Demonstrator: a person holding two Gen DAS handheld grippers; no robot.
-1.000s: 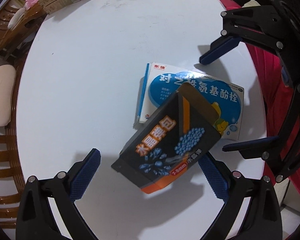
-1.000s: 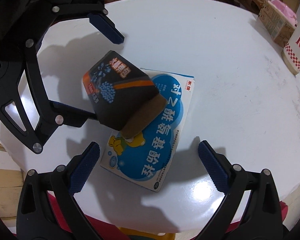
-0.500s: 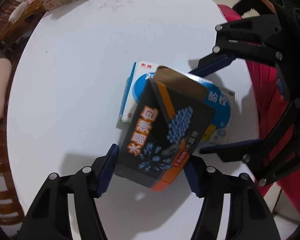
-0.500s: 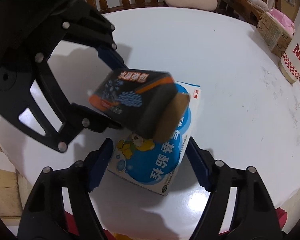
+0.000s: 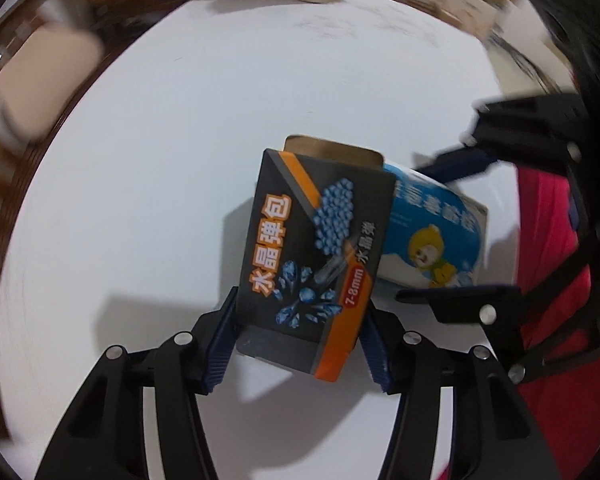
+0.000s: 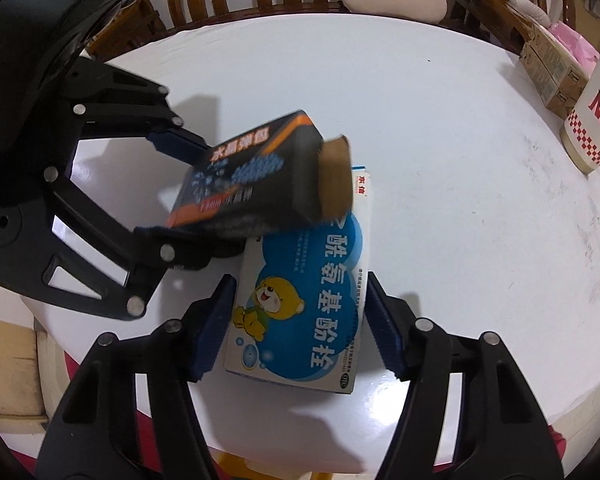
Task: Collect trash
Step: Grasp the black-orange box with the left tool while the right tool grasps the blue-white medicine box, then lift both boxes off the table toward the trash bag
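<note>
Left hand-held gripper (image 5: 298, 338): just closed, clamped on black box (image 5: 320, 248), lifted above white tabletop (image 5: 160, 160).
Right hand-held gripper (image 6: 298, 326): just closed, gripping blue-white box (image 6: 304, 304) lying on tabletop.

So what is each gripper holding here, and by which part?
Left gripper clamps the black box across its near end. Right gripper grips the blue-and-white box by its long sides; both just closed.
</note>
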